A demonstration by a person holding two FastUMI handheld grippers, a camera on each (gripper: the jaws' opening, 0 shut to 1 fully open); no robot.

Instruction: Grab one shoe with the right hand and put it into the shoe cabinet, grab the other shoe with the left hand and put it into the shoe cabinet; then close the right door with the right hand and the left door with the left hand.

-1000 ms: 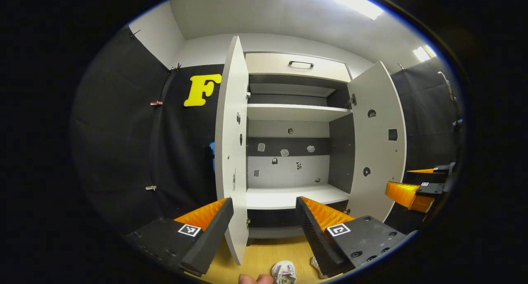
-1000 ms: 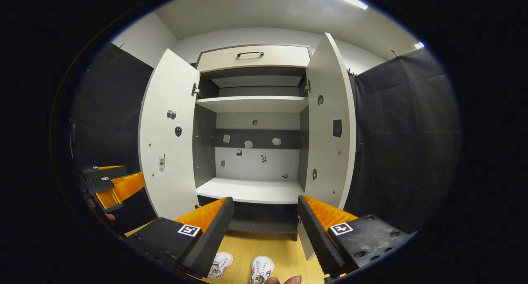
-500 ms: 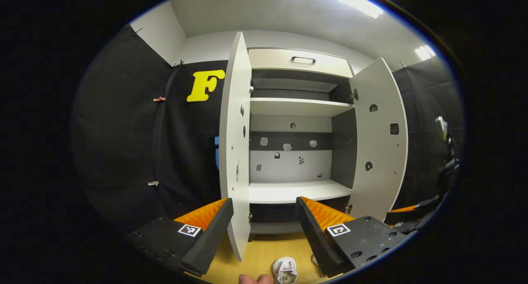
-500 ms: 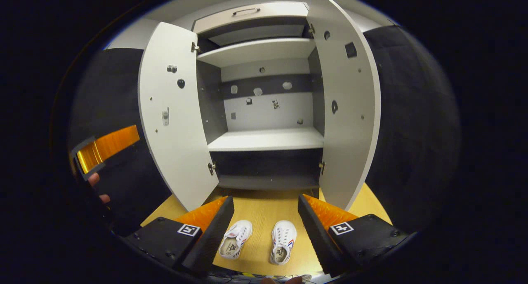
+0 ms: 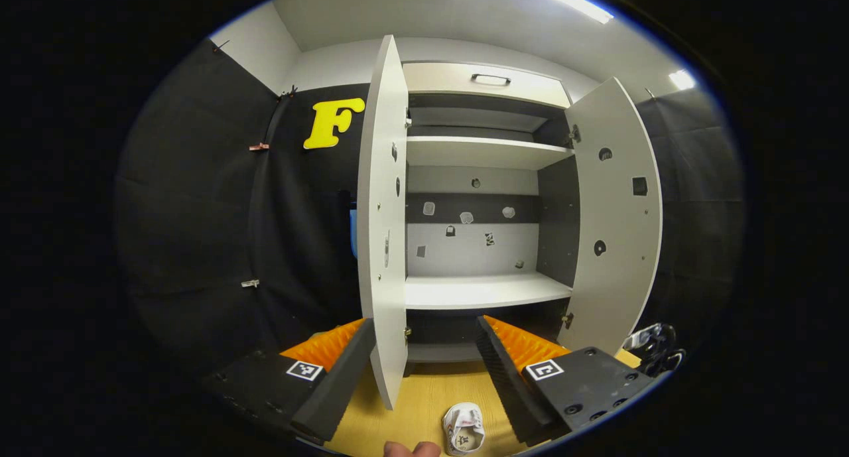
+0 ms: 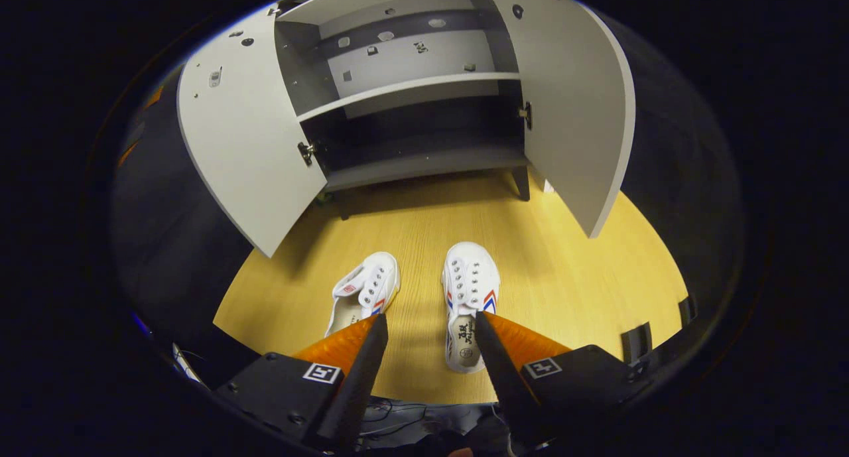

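Note:
Two white canvas shoes lie side by side on the wooden floor, toes toward the cabinet: the left shoe [image 6: 365,296] and the right shoe [image 6: 469,298]. My right gripper [image 6: 424,324] hangs open above them, tilted down, its fingers straddling the gap between the shoes, touching neither. The white shoe cabinet [image 6: 411,85] stands beyond with both doors swung wide. My left gripper [image 5: 424,334] is open and level, facing the cabinet [image 5: 481,291], with the left door [image 5: 385,218] edge-on between its fingers. One shoe [image 5: 464,429] shows low in the left gripper view.
The right door [image 5: 617,211] stands open at an angle. Inside are two white shelves and a dark bottom compartment [image 6: 424,145]. A drawer with a handle [image 5: 491,80] tops the cabinet. A fingertip [image 5: 411,449] shows at the lower edge of the left gripper view.
The right gripper has pitched down from the cabinet shelves to the shoes on the floor. The left gripper has drifted slightly, keeping its aim at the cabinet; the other gripper left its right edge.

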